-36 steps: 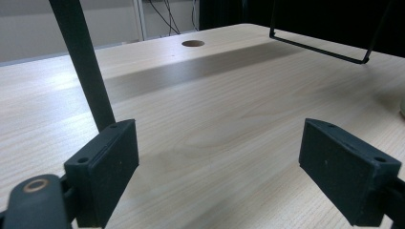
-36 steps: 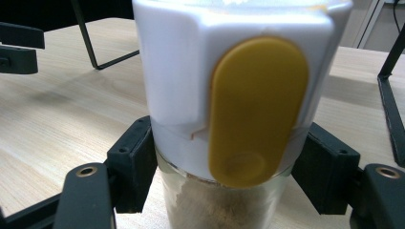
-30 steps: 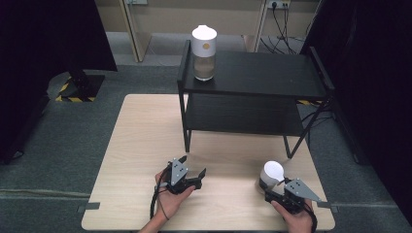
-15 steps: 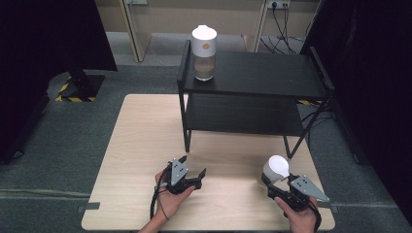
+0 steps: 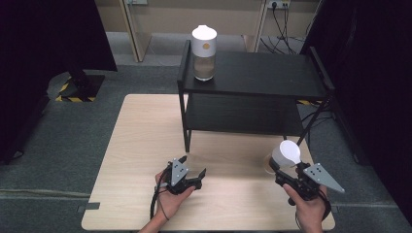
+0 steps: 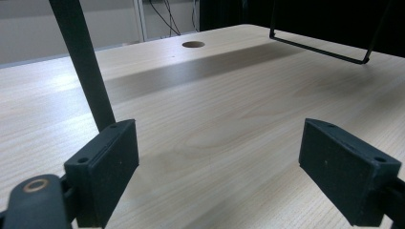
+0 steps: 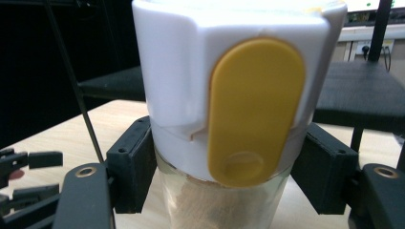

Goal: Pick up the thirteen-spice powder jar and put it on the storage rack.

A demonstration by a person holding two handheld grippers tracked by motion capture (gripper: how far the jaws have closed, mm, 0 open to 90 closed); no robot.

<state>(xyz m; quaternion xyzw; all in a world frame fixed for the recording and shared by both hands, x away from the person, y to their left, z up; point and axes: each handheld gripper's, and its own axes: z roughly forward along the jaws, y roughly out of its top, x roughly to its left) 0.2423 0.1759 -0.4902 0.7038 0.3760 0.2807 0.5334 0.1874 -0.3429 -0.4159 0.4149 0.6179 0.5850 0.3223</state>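
Right claw (image 7: 224, 176) clenched round white-lidded jar (image 7: 229, 109), left claw (image 6: 215, 176) spread wide, holding nothing

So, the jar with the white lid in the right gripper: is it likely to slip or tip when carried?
The jar looks like clear glass, probably smooth, so it may slip a little. The right gripper clamps it just below the bulky white lid, so it may swing little. It already leans in the high view. Glass is likely fragile; set down gently.

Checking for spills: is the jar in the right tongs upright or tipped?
Tipped. In the high view the jar, clamped in the right tongs, leans with its white lid off vertical.
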